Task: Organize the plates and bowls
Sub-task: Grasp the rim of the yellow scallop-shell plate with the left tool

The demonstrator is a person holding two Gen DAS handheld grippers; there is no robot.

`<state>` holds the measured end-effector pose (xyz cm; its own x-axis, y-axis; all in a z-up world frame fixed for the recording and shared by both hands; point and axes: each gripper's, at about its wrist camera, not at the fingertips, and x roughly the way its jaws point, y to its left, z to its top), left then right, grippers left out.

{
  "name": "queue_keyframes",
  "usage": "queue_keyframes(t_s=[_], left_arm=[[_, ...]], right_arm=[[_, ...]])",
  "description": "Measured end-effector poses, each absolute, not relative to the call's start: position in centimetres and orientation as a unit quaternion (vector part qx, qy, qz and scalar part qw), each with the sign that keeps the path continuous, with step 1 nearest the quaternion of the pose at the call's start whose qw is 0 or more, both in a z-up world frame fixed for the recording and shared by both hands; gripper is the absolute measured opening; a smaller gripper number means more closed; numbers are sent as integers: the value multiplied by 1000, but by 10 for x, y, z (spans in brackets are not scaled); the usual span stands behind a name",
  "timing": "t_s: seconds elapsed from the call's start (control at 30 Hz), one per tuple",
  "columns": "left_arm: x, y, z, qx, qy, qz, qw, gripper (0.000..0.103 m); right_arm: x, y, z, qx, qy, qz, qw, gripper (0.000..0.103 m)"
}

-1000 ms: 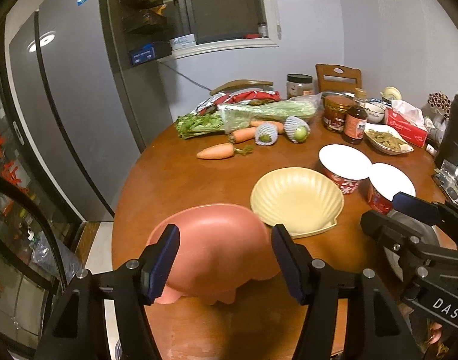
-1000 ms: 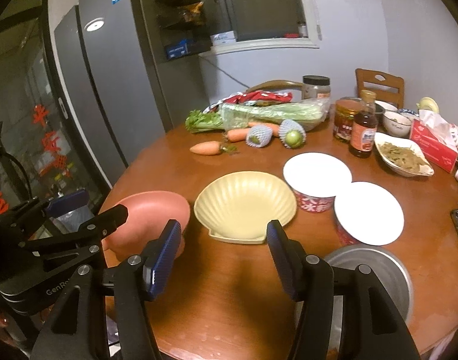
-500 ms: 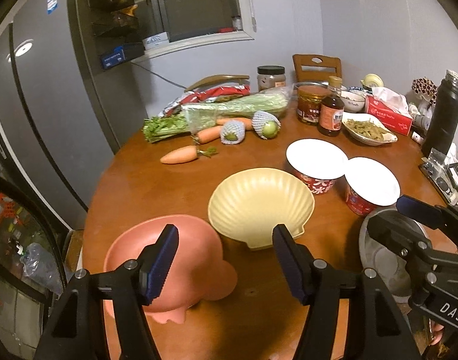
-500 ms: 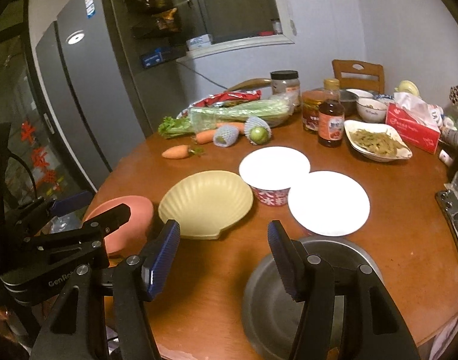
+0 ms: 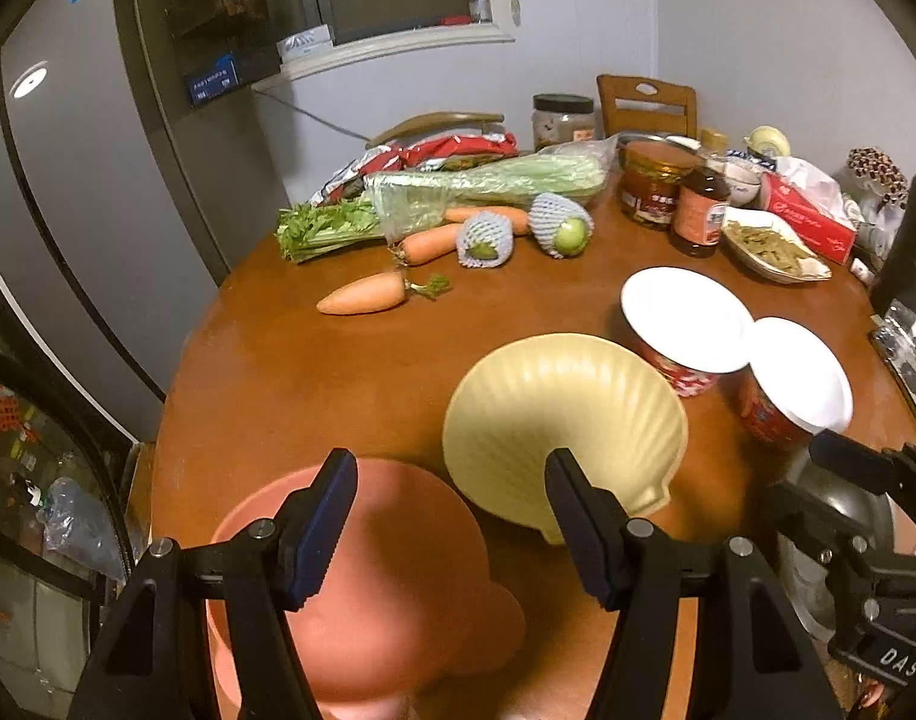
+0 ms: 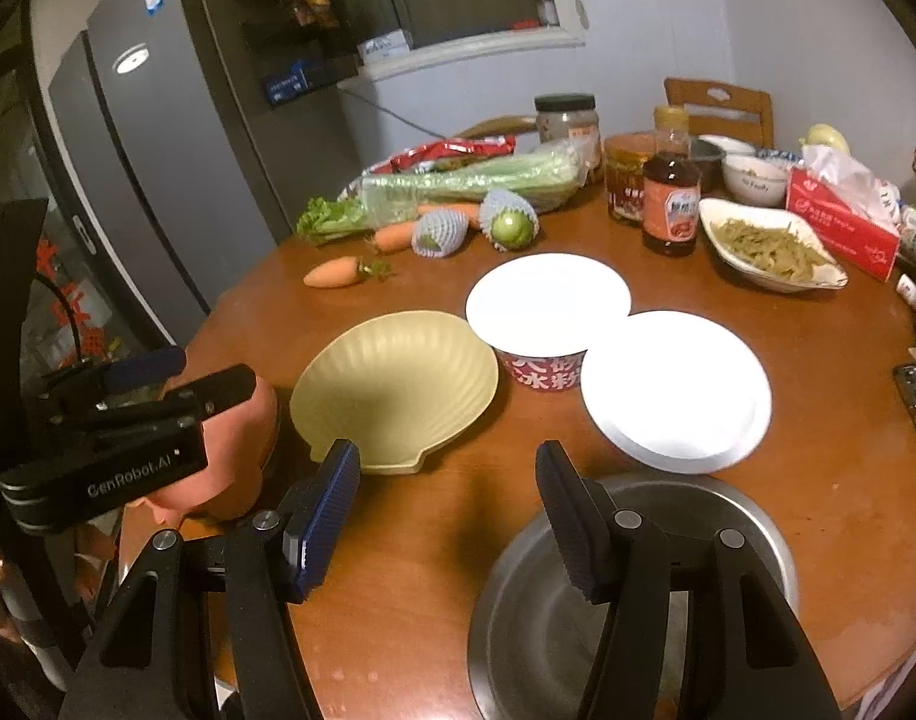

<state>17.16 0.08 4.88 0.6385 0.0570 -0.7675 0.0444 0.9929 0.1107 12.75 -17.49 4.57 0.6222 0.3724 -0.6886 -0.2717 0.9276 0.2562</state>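
My left gripper [image 5: 452, 522] stands spread with nothing between its pads, tilted down over the pink bowl [image 5: 386, 594] at the near-left edge of the table [image 5: 290, 372]. My right gripper [image 6: 449, 516] is likewise spread and empty, pitched down over the steel bowl [image 6: 631, 600] at the near-right edge; its right finger overlaps the bowl's rim in view, though I cannot tell whether it touches.

Between the two bowls, just beyond my fingers, lies the yellow shell plate [image 6: 395, 387], its near rim close beside the pink bowl. Past it stand two paper tubs [image 6: 547, 306] with white lids, side by side toward the middle of the table. Carrots [image 5: 362, 295], celery and jars crowd the far edge.

I judge the step is reaching for a first dish. To do it well I should bring one pad inside a rim and one outside, then close squarely so the wall does not slip. The pink bowl is smooth and rounded, so I want a deep bite. I should keep the two grippers apart.
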Motion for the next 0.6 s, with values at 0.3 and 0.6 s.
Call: queue_keyframes(t_s=[0.3, 0.6], left_arm=[[225, 14, 35, 34, 469, -16, 882, 65], [250, 8, 12, 25, 490, -32, 871, 65]], right_arm=[[173, -159, 30, 75, 442, 158, 880, 63], [195, -154, 11, 70, 472, 137, 868, 63]])
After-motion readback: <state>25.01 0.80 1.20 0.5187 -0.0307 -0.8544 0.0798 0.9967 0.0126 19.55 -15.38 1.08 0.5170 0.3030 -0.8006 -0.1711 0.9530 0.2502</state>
